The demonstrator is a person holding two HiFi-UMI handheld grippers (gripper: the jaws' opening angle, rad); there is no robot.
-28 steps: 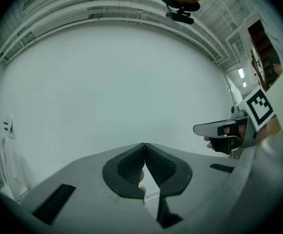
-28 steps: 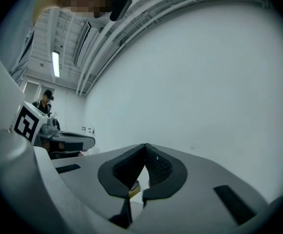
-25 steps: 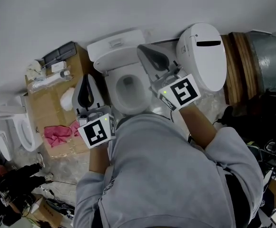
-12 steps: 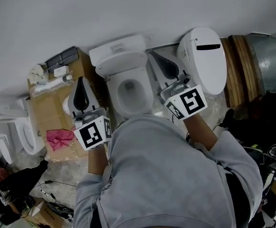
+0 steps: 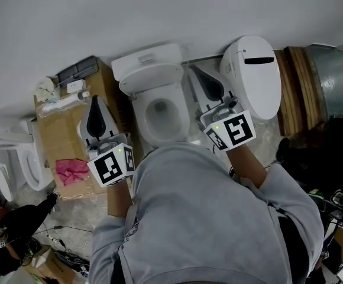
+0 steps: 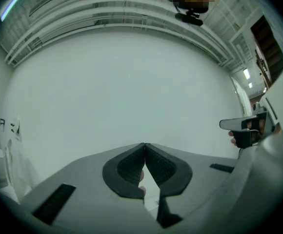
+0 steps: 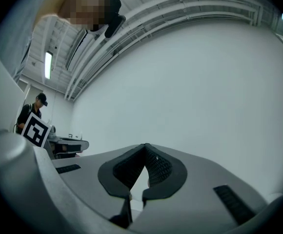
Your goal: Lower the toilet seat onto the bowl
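The white toilet [image 5: 159, 108] stands against the wall, between my two grippers, with its tank [image 5: 146, 58] behind it. A white ring surrounds the bowl opening; from above I cannot tell seat from rim. My left gripper [image 5: 96, 104] hovers left of the bowl, over the box edge. Its jaws are shut and empty [image 6: 144, 145]. To the right of the bowl my right gripper [image 5: 198, 74] is also shut on nothing [image 7: 145, 146]. Both gripper views face only the bare white wall. Neither gripper touches the toilet.
A second white toilet unit with an oval lid [image 5: 257, 76] stands right of my right gripper. A cardboard box [image 5: 65, 135] at left holds a pink cloth [image 5: 71, 170] and bottles. More white toilets [image 5: 18, 164] are far left, wooden boards [image 5: 295, 81] and cables at right.
Both grippers have drifted outward from the bowl, the left one leftward and the right one rightward and slightly back. Both stayed shut.
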